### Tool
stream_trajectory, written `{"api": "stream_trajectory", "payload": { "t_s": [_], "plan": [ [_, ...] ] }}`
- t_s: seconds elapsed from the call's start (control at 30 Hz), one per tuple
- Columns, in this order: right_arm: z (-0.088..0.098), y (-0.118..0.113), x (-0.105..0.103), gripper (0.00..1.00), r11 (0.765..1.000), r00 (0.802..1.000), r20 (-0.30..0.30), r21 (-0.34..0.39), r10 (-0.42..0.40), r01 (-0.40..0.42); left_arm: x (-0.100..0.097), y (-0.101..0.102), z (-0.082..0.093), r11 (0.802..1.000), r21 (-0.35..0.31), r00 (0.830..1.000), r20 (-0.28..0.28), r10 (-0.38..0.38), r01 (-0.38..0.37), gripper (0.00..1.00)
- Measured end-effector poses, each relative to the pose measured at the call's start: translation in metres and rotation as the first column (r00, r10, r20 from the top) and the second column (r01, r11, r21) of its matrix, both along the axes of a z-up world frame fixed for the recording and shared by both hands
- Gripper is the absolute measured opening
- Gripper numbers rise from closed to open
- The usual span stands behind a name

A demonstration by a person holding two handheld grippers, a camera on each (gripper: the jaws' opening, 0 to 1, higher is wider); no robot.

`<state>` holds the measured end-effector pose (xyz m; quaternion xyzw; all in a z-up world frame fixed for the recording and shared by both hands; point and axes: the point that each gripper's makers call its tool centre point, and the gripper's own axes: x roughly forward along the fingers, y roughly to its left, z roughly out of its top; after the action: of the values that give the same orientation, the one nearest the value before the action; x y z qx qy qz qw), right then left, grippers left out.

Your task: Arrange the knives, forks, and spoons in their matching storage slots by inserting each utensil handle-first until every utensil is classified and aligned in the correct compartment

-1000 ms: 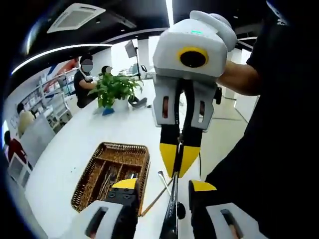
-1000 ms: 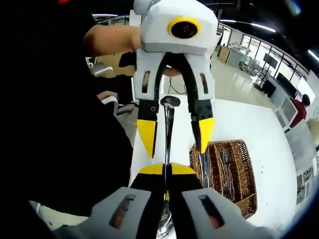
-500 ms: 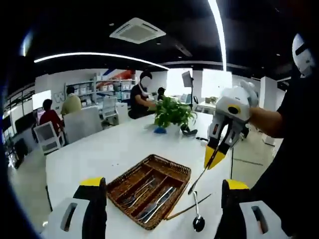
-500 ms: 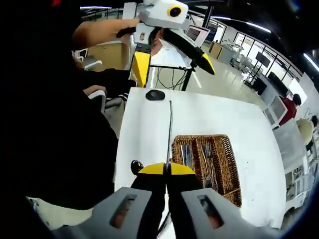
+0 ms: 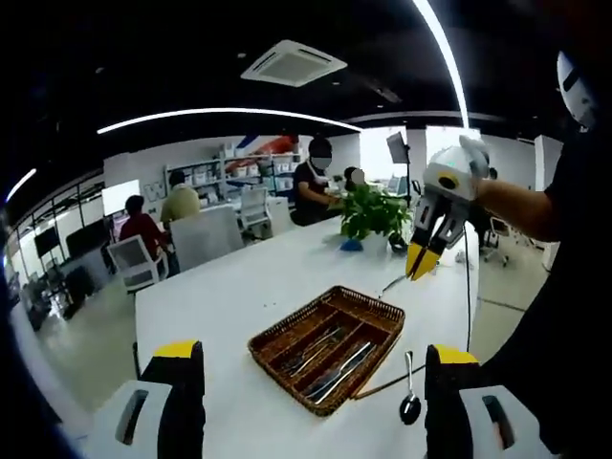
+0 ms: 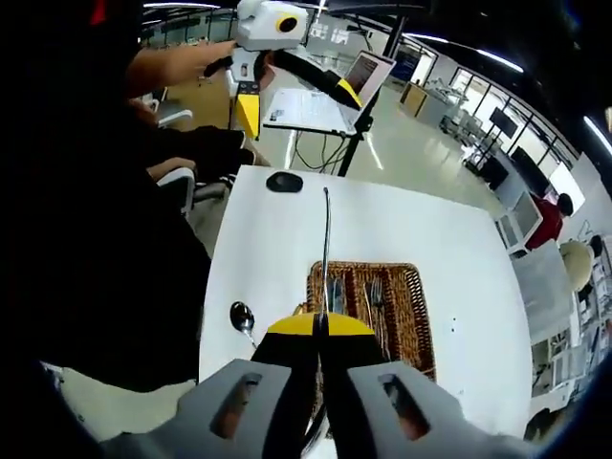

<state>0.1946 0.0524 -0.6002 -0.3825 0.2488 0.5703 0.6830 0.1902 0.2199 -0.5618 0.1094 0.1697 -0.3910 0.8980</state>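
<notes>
A: What's nearest in the right gripper view?

B: The right gripper (image 6: 320, 330), jaws pressed together on a slim metal utensil (image 6: 325, 251). The handle runs straight ahead of the tips, out over the wicker tray (image 6: 413, 316). In the left gripper view the same gripper (image 5: 421, 266) hangs above the tray's far side with the utensil (image 5: 393, 284) slanting down from it.

A: And what has changed?

B: A second ago both grippers were closed in on that one utensil. Now the left gripper (image 5: 311, 382) has pulled well back, its jaws spread wide with nothing between them; in the right gripper view it (image 6: 292, 84) sits beyond the far edge of the desk (image 6: 449, 249). I'd judge the handover done, so the right one alone carries the piece toward a slot, handle leading.

A: Which kind is it?

B: I cannot tell; the working end is hidden behind the jaws. It's thin, grey and shiny.

A: What else is on the desk?

B: A spoon (image 5: 409, 392) lies loose beside the tray (image 5: 287, 330) near the desk's edge, next to a thin brown stick (image 5: 387, 381). The tray's long compartments already hold several utensils. Farther off stands a potted plant (image 5: 373, 212).
</notes>
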Motion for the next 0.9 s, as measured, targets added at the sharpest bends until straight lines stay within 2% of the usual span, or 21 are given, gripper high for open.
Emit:
{"api": "stream_trajectory", "payload": {
  "t_s": [0.27,0.37,0.63,0.73,0.9],
  "plan": [
    [0.017,-0.001,0.019,0.0,1.0,1.0,0.016,-0.009,-0.021,0.021,-0.006,0.004,-0.004,1.0,0.002,1.0,0.008,0.016,-0.016,1.0],
    [0.019,-0.001,0.021,0.0,1.0,1.0,0.028,-0.02,-0.009,0.01,-0.011,0.003,-0.01,1.0,0.029,1.0,-0.028,0.0,0.001,1.0],
    [0.02,-0.002,0.022,0.0,0.999,0.999,0.038,-0.035,0.008,-0.006,-0.009,0.003,-0.011,1.0,0.014,0.999,-0.035,0.012,-0.012,1.0],
    [0.021,-0.001,0.024,0.0,0.999,0.999,0.041,-0.038,0.013,-0.012,-0.008,0.003,-0.01,1.0,0.019,0.999,-0.028,0.016,-0.015,1.0],
    [0.019,0.001,0.031,0.0,0.999,0.999,0.046,-0.039,0.02,-0.019,-0.005,0.009,-0.016,0.998,0.049,0.998,-0.048,0.035,-0.033,1.0]
  ]
}}
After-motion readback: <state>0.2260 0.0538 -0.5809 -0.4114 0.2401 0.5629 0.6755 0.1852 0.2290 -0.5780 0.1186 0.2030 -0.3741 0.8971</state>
